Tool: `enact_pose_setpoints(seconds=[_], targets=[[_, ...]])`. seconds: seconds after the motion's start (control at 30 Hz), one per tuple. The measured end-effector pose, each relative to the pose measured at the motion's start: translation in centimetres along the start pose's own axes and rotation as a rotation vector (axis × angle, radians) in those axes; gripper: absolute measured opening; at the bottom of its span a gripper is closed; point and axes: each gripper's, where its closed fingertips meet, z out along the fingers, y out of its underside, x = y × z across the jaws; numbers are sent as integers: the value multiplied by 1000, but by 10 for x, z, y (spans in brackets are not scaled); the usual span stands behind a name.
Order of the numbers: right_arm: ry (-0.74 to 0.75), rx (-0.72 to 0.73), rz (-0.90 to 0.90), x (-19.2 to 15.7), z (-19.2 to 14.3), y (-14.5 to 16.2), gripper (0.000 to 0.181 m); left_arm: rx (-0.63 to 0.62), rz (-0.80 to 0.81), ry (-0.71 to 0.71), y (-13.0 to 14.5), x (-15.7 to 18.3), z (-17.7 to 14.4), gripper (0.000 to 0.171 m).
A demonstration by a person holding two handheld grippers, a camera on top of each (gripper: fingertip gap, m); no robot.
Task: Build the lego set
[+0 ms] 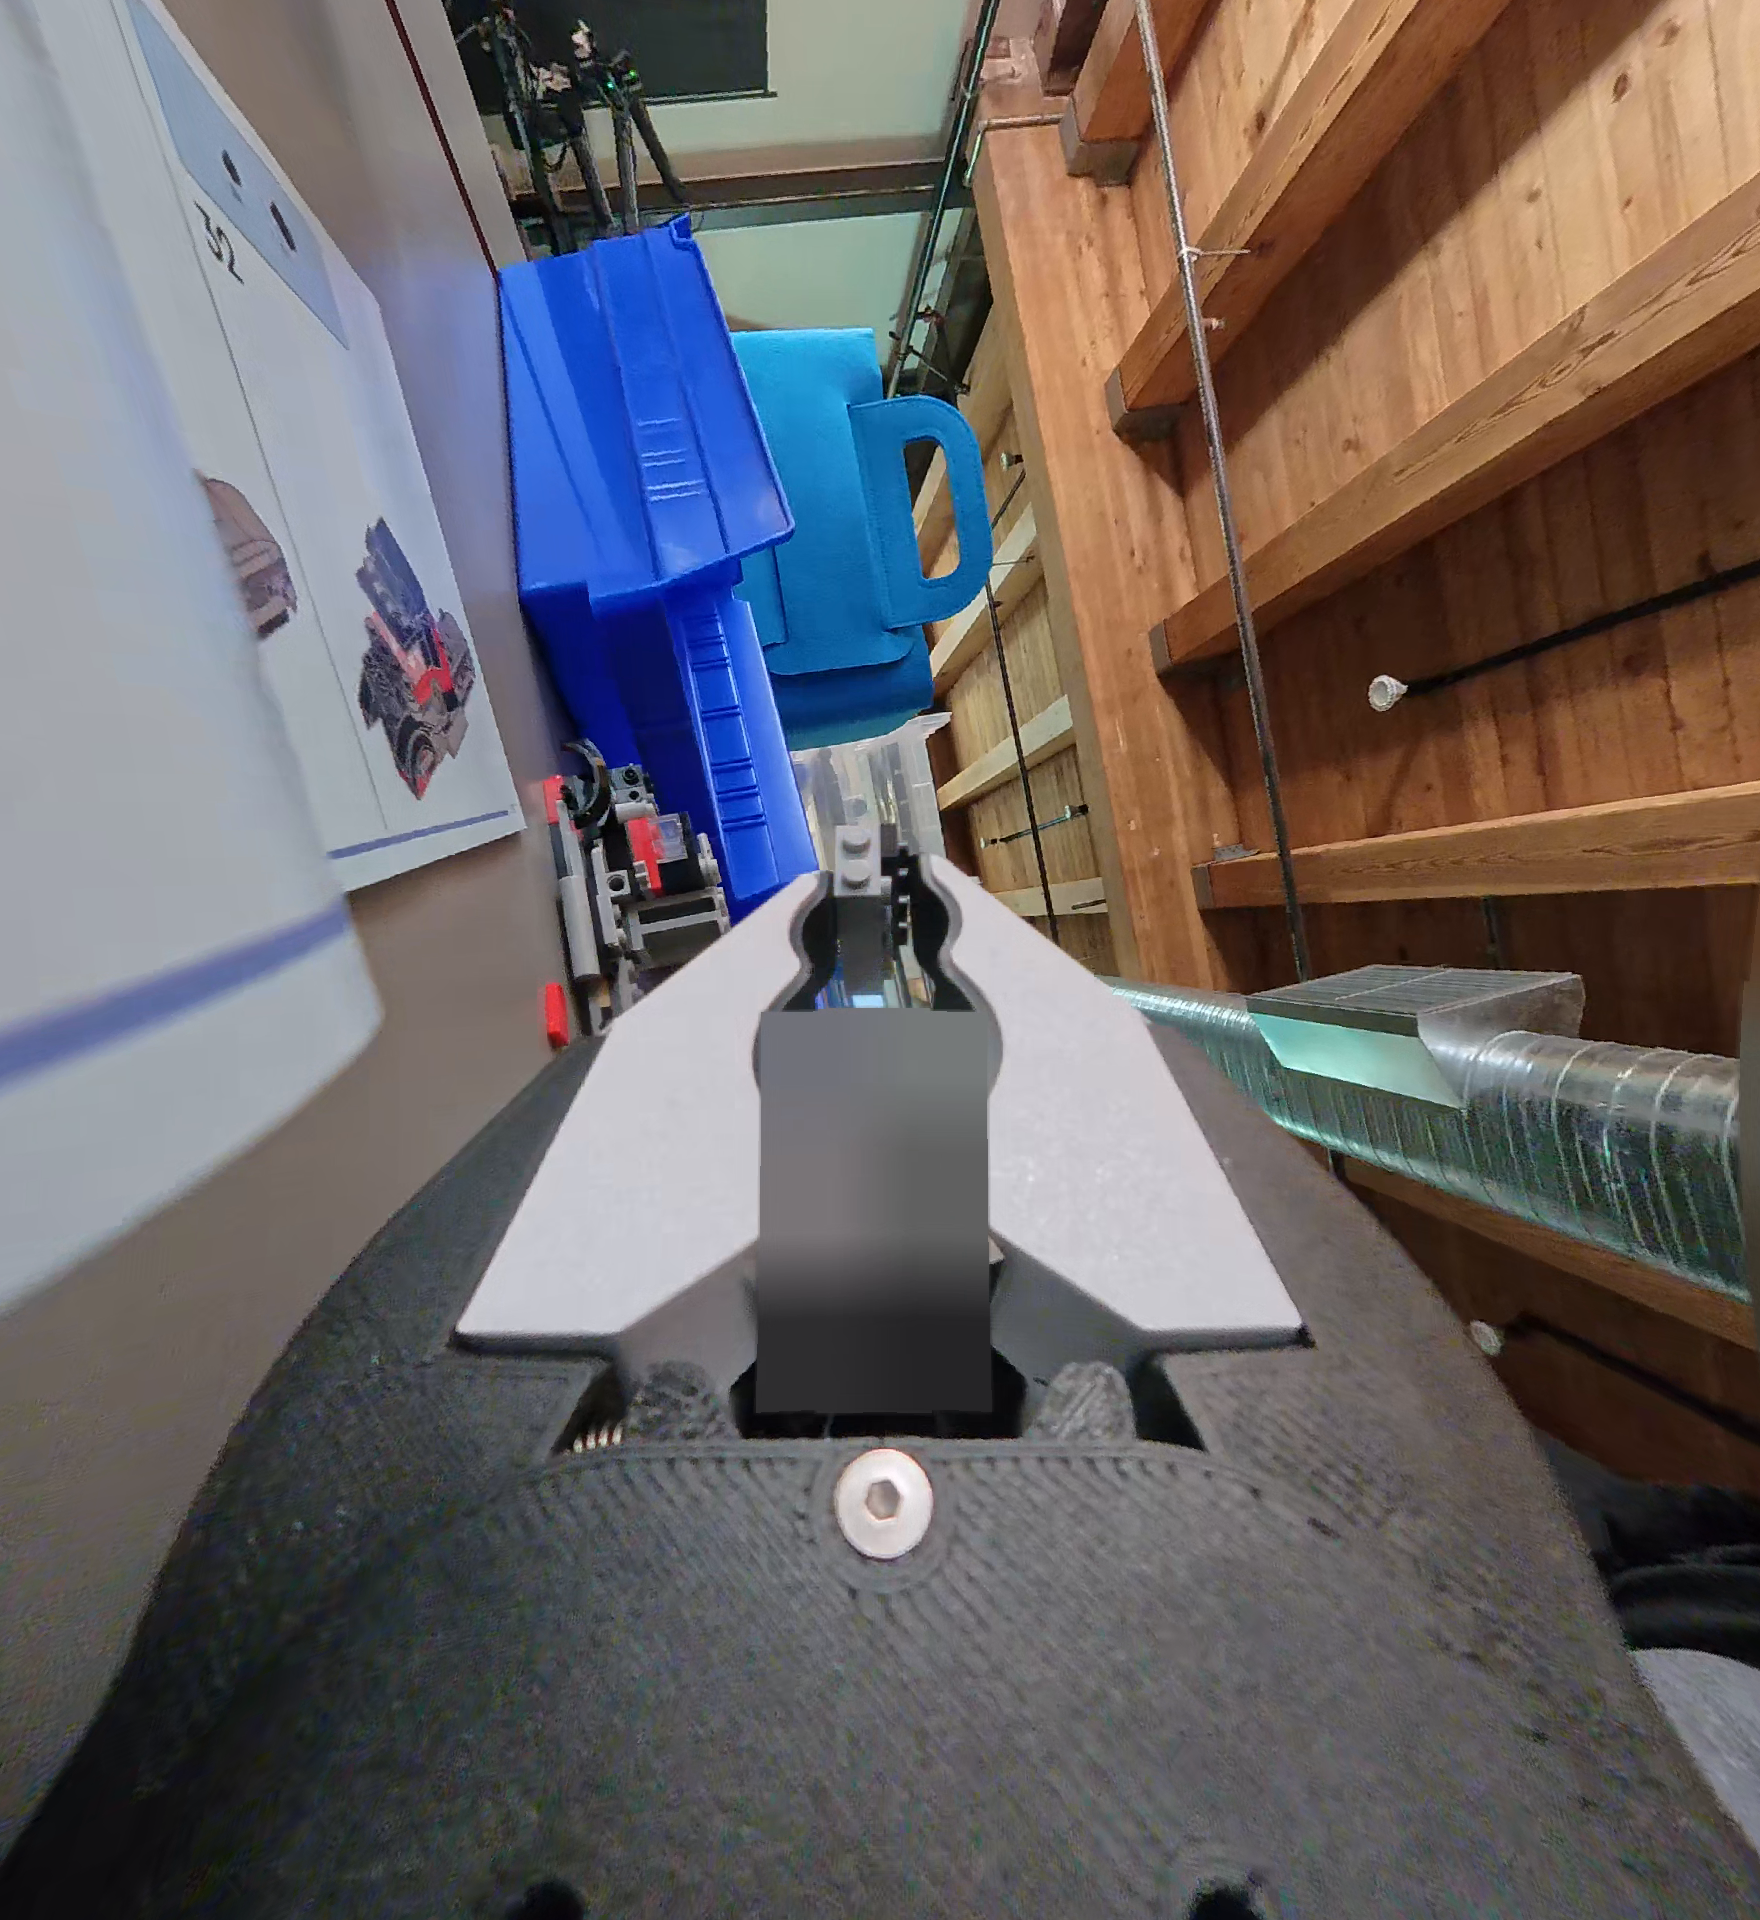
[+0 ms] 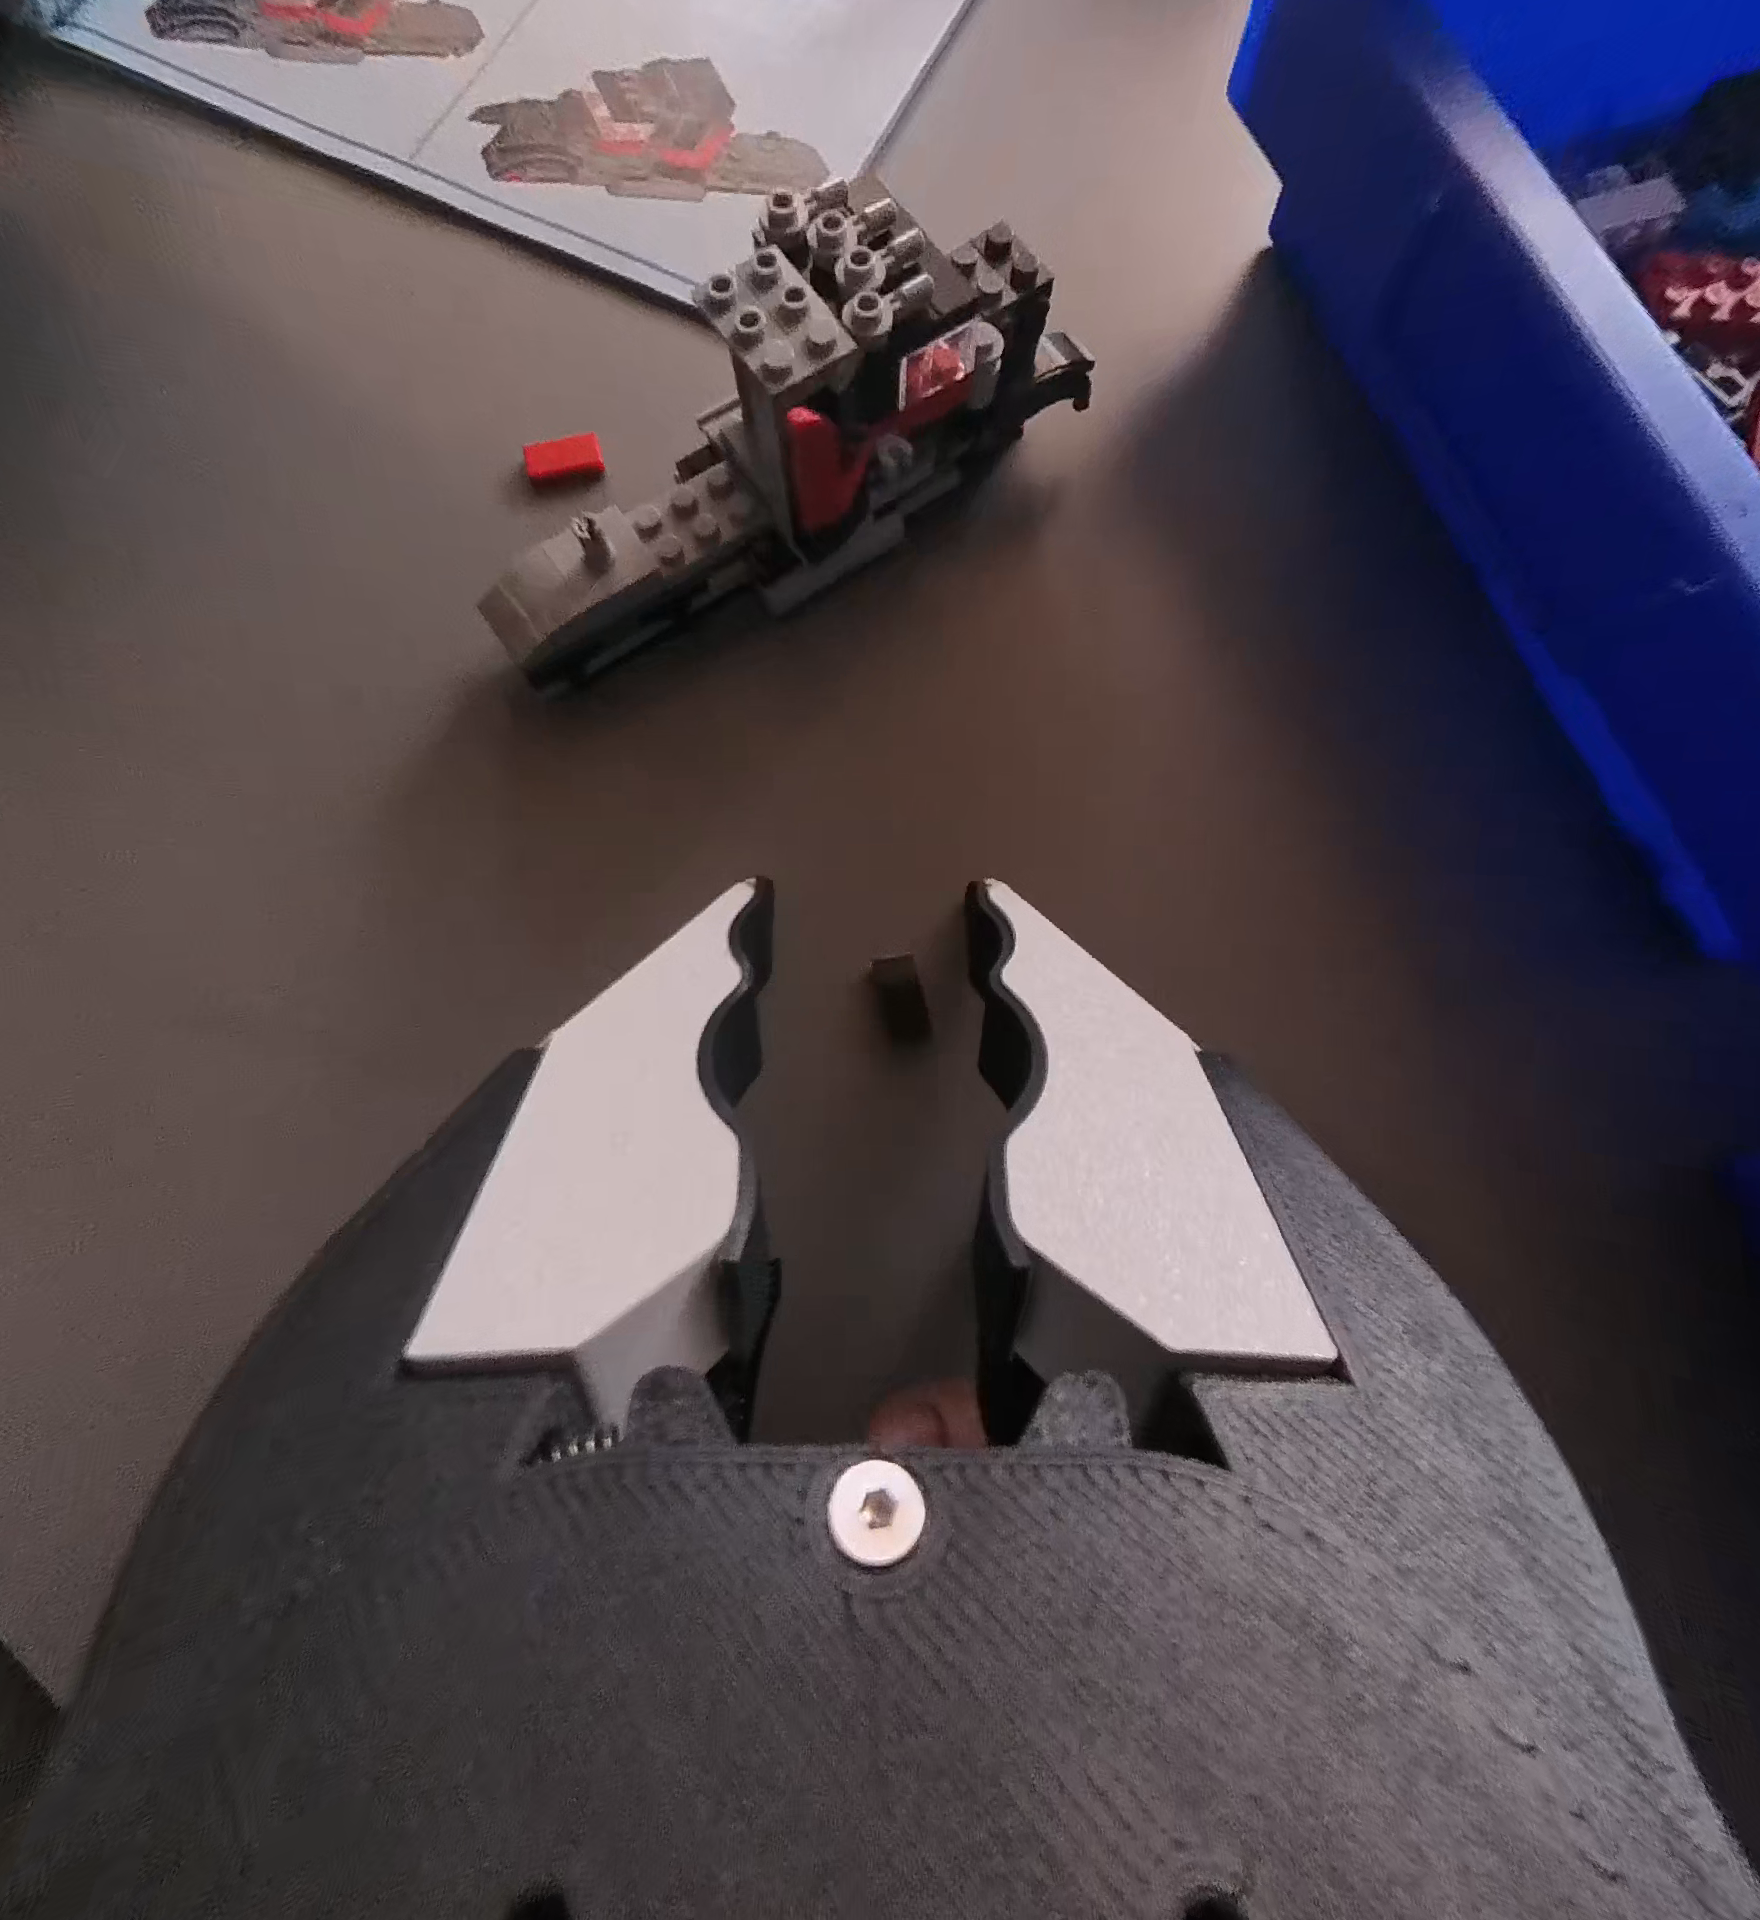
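The part-built grey, black and red lego vehicle (image 2: 793, 436) stands on the brown table, ahead of my right gripper (image 2: 868, 904). It also shows in the left wrist view (image 1: 637, 894). My right gripper is open, its jaws on either side of a small dark brick (image 2: 900, 997) that lies on the table between them. A loose red tile (image 2: 562, 457) lies left of the vehicle. My left gripper (image 1: 881, 883) is tilted on its side and shut on a small assembly of grey and black lego pieces (image 1: 871, 868).
A blue bin (image 2: 1541, 499) of loose bricks stands at the right; it shows in the left wrist view (image 1: 637, 540) with a lighter blue case (image 1: 855, 520) beside it. The instruction sheet (image 2: 502, 94) lies beyond the vehicle. A wooden shelf wall (image 1: 1375, 520) is behind. Tip to tip, the grippers are about 20 cm apart. From either gripper's tips it is about 10 cm to the loose red tile (image 2: 562, 457).
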Motion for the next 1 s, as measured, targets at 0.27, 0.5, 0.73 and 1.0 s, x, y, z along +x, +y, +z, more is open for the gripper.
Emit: enact_pose_setpoints(seconds=[0.27, 0.5, 0.73, 1.0], targets=[[14, 2, 32, -3, 1, -2, 37, 7, -10, 18, -1, 2, -2, 14], [0, 15, 42, -4, -1, -2, 36, 13, -2, 5, -2, 1, -1, 14], [-58, 13, 26, -14, -2, -1, 31, 17, -3, 3, -2, 0, -2, 14], [-92, 32, 25, -17, -5, -3, 30, 17, -11, 9, -3, 0, -1, 14]])
